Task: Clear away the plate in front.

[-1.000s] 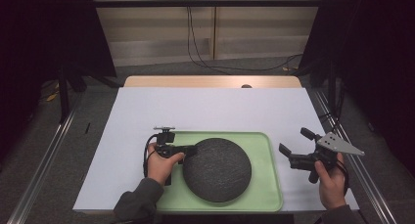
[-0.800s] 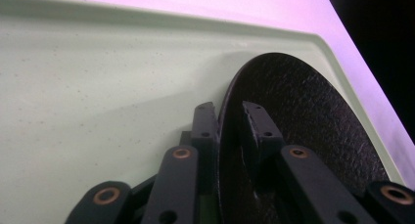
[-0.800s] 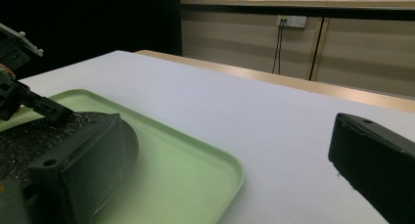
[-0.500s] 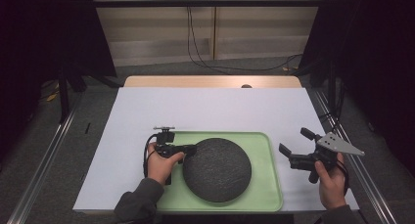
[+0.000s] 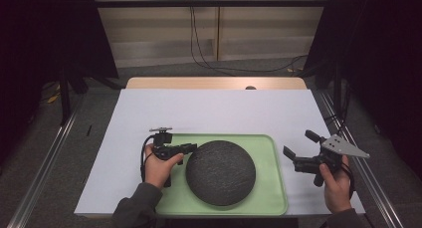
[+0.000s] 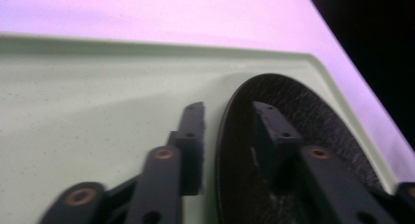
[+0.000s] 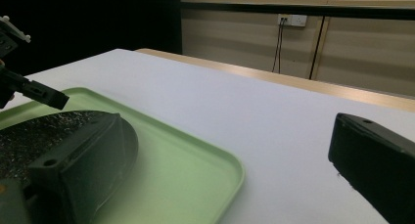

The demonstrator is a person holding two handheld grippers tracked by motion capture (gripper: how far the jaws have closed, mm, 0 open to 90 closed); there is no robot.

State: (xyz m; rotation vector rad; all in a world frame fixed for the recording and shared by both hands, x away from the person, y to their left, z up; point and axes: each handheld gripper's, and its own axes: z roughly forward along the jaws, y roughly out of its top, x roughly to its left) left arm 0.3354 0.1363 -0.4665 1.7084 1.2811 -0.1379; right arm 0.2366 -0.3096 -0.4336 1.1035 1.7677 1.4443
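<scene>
On green tray [image 5: 271, 200]: dark speckled round plate [image 5: 221, 172] (rim seemingly unpinched); left tool [image 6: 227, 136] just opened.

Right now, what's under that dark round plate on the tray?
The dark round plate lies on the green tray, whose floor and rim show around it. Whatever sits beneath its middle is covered. The left gripper straddles its rim, jaws having just opened.

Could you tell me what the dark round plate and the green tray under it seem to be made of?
The dark round plate looks like stone or stone-glazed ceramic: matte charcoal, with a rough speckled grain. The green tray looks like moulded plastic, possibly melamine: smooth pale green, faintly speckled, with a raised rounded rim.
</scene>
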